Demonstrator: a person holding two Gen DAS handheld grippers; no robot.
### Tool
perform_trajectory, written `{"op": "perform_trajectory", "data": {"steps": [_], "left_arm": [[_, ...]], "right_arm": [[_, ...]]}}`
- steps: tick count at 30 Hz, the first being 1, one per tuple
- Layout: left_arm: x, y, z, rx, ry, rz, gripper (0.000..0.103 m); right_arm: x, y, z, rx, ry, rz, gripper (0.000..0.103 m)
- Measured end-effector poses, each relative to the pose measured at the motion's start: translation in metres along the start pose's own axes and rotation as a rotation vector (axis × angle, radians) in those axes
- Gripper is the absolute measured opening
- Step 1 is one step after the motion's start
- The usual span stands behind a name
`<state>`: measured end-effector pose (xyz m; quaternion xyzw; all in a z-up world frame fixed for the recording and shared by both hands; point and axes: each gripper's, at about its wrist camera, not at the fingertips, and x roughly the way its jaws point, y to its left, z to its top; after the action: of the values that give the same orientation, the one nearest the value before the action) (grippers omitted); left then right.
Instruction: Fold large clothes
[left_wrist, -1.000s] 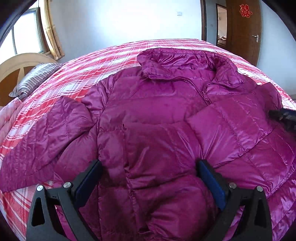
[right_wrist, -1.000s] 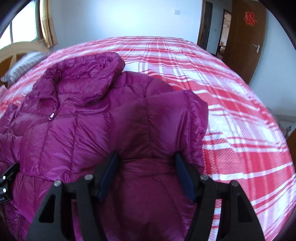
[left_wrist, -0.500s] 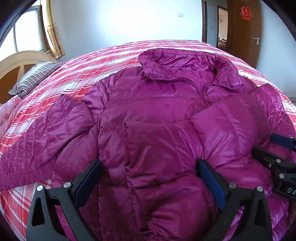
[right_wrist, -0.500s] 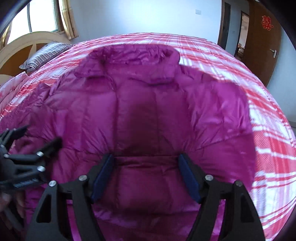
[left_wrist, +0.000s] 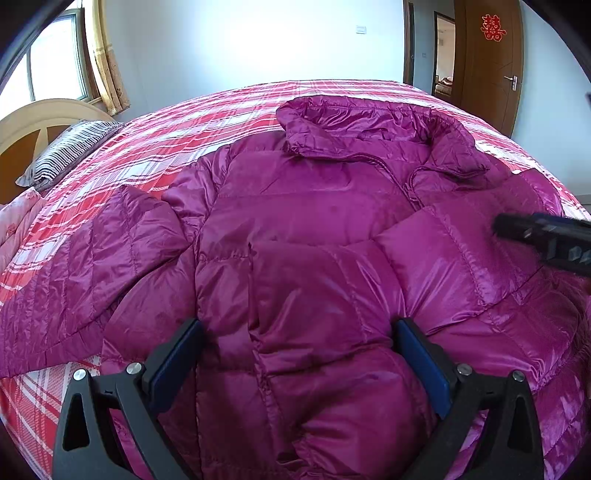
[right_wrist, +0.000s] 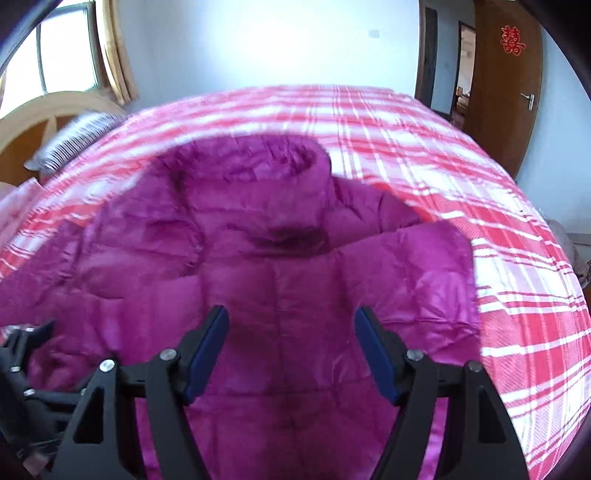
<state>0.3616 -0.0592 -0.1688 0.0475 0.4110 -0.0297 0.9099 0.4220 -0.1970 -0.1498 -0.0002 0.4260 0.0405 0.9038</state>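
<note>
Glossy quilted jacket (left_wrist: 314, 258) on the bed (left_wrist: 221, 122): light, puffy, slippery. Pinch a seam at the left sleeve (left_wrist: 92, 266). Left gripper (left_wrist: 295, 354) and right gripper (right_wrist: 291, 350) stand apart, empty.

You've got a red-and-white plaid bedspread (left_wrist: 229, 122) covering the bed, striped pillow (left_wrist: 70, 153) at far left against the curved wooden headboard (left_wrist: 40, 114). Window (left_wrist: 55, 70) with yellow curtain (left_wrist: 109, 81) behind it. Brown wooden door (left_wrist: 487, 66) at right carries a red paper decoration (left_wrist: 493, 27).
</note>
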Motion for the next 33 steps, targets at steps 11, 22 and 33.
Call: {"op": "perform_trajectory", "data": {"steps": [11,22,33], "left_arm": [[0.001,0.000,0.000,0.000,0.006,-0.003,0.102],[-0.012,0.012,0.003,-0.022,0.049,-0.060,0.102],[-0.083,0.112,-0.011,-0.008,-0.024,0.123,0.102]], "right_arm": [[0.021,0.005,-0.012,-0.027,0.007,-0.038,0.079],[0.024,0.010,-0.014,-0.043,-0.008,-0.059,0.080],[0.025,0.011,-0.015,-0.047,-0.011,-0.068,0.080]]}}
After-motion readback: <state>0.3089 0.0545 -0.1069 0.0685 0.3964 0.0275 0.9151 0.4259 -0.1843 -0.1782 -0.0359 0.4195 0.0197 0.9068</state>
